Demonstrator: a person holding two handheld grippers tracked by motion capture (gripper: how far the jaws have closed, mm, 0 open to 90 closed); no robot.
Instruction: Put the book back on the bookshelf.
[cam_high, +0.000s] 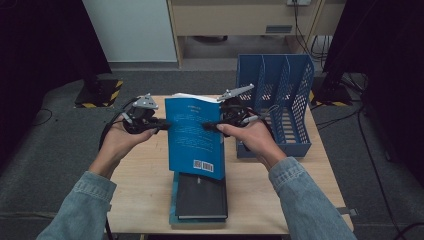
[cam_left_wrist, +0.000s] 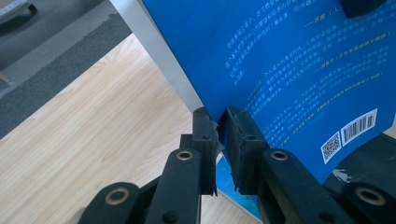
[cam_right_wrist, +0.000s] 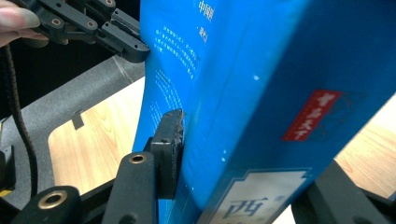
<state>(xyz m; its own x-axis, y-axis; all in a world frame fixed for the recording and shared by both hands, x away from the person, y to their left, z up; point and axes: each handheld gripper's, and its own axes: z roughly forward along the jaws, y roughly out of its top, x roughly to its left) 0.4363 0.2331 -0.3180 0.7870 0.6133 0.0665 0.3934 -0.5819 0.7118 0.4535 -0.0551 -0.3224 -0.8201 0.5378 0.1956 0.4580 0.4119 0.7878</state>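
A blue book (cam_high: 192, 135) with a barcode on its back cover is held up off the wooden table (cam_high: 145, 170), tilted, between both hands. My left gripper (cam_high: 162, 125) pinches the book's left edge; in the left gripper view its jaws (cam_left_wrist: 223, 135) are shut on the cover of the blue book (cam_left_wrist: 289, 60). My right gripper (cam_high: 210, 127) clamps the right side by the spine. In the right gripper view one pad (cam_right_wrist: 170, 135) presses flat on the blue book (cam_right_wrist: 261, 70), and the book hides the other jaw.
Below the lifted book a black book (cam_high: 201, 195) lies on a teal one (cam_high: 172, 205) near the table's front edge. A blue mesh file rack (cam_high: 280, 100) with upright dividers stands at the table's right. Grey carpet surrounds the table.
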